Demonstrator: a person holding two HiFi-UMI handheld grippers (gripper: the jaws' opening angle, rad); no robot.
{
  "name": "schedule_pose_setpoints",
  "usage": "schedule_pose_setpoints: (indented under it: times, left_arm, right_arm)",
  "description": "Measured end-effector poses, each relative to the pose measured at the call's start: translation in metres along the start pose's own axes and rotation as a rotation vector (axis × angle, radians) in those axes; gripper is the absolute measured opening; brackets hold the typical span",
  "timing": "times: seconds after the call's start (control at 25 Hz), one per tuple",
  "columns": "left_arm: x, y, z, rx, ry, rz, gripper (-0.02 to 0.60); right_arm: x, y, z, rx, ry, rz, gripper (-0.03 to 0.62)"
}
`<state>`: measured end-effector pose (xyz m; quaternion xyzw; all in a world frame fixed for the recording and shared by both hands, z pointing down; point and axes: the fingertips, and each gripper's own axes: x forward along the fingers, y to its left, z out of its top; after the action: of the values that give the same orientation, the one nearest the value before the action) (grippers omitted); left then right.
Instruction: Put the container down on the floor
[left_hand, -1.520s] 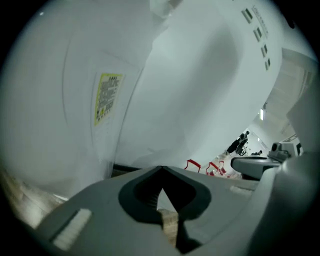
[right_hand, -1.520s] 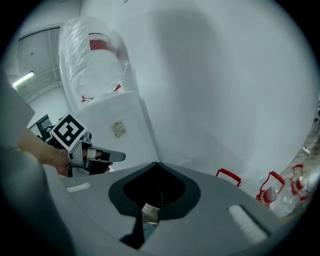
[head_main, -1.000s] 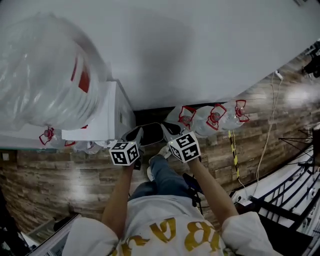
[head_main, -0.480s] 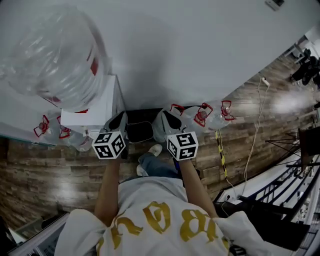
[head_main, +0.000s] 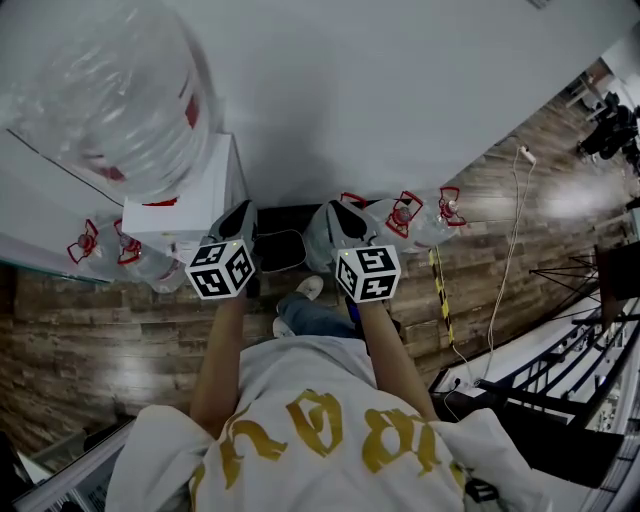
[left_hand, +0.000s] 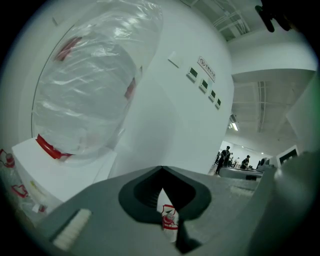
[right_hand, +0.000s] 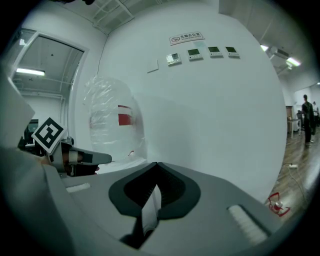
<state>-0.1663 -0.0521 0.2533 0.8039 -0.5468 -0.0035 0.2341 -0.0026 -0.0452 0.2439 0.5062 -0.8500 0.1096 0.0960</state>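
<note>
Left gripper (head_main: 238, 216) and right gripper (head_main: 346, 219), jaws closed on nothing, hover near the plastic-wrapped container (head_main: 110, 90) standing on a white cabinet (head_main: 196, 205) against the wall (head_main: 400, 100); its slick wrap and bulk may let it slip onto the floor (head_main: 120, 340).

A plain white wall (head_main: 400, 100) fills the far side, with a sign (right_hand: 186, 38) and a row of small plates (right_hand: 202, 51) set high on it. At right, a white cable (head_main: 514, 235) trails down near a yellow-and-black striped strip (head_main: 441, 300).
</note>
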Motion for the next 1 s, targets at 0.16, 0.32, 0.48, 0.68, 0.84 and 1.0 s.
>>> schedule_pose_setpoints:
  times: [0.16,0.32,0.48,0.68,0.84,1.0]
  left_arm:
    - [-0.002,0.000,-0.002,-0.006,0.002,0.000,0.000]
    - [-0.002,0.003,-0.002,-0.001,0.002,0.006,0.000]
    - [-0.001,0.003,0.001,0.002,-0.005,0.010,0.000]
    - [0.002,0.002,0.001,0.002,-0.004,0.007,0.000]
    - [0.003,0.002,-0.001,-0.001,0.001,0.009,0.000]
    - [0.007,0.003,-0.006,-0.018,0.023,0.000,0.000]
  right_arm:
    - [-0.002,0.001,-0.002,0.000,0.004,0.005,0.028]
    - [-0.001,0.004,-0.002,-0.004,0.004,0.017,0.028]
    - [0.002,0.004,-0.003,0.000,0.008,0.020,0.028]
    - [0.004,0.003,-0.004,0.004,0.018,0.022,0.028]
    - [0.006,0.003,-0.007,0.010,0.025,0.028,0.028]
    - [0.010,0.008,-0.012,0.006,0.044,0.048,0.028]
